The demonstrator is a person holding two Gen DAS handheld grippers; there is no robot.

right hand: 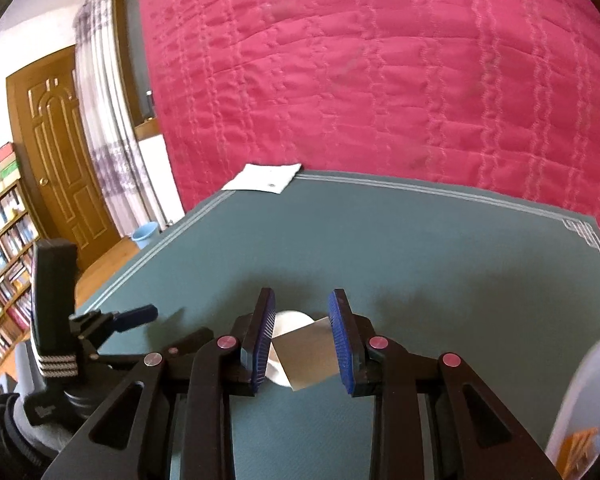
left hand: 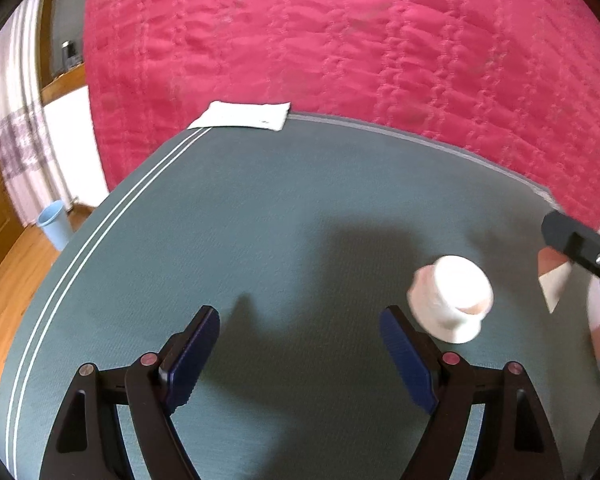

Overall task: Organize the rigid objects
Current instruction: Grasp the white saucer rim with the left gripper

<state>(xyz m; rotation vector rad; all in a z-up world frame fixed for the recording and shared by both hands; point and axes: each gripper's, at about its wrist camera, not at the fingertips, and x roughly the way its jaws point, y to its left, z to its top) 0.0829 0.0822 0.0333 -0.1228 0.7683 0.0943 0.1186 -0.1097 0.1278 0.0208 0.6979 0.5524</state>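
Note:
A small white cup (left hand: 452, 300) lies tipped on its side on the green mat (left hand: 300, 220), just right of my left gripper's right finger. My left gripper (left hand: 300, 344) is open and empty above the mat. My right gripper (right hand: 302, 334) is shut on a pale grey square box (right hand: 306, 356), held tilted a little above the mat (right hand: 420, 248). The white cup (right hand: 290, 318) shows partly behind the box. A corner of the box (left hand: 554, 286) and the right gripper's body (left hand: 580, 244) show at the right edge of the left wrist view.
A white folded cloth (left hand: 242, 116) lies at the mat's far left corner on the pink quilt (left hand: 340, 40). A white plate-like object (right hand: 584, 400) sits at the right. A light blue bin (left hand: 56, 222) stands on the wooden floor at left. The left gripper's body (right hand: 60, 320) is at left.

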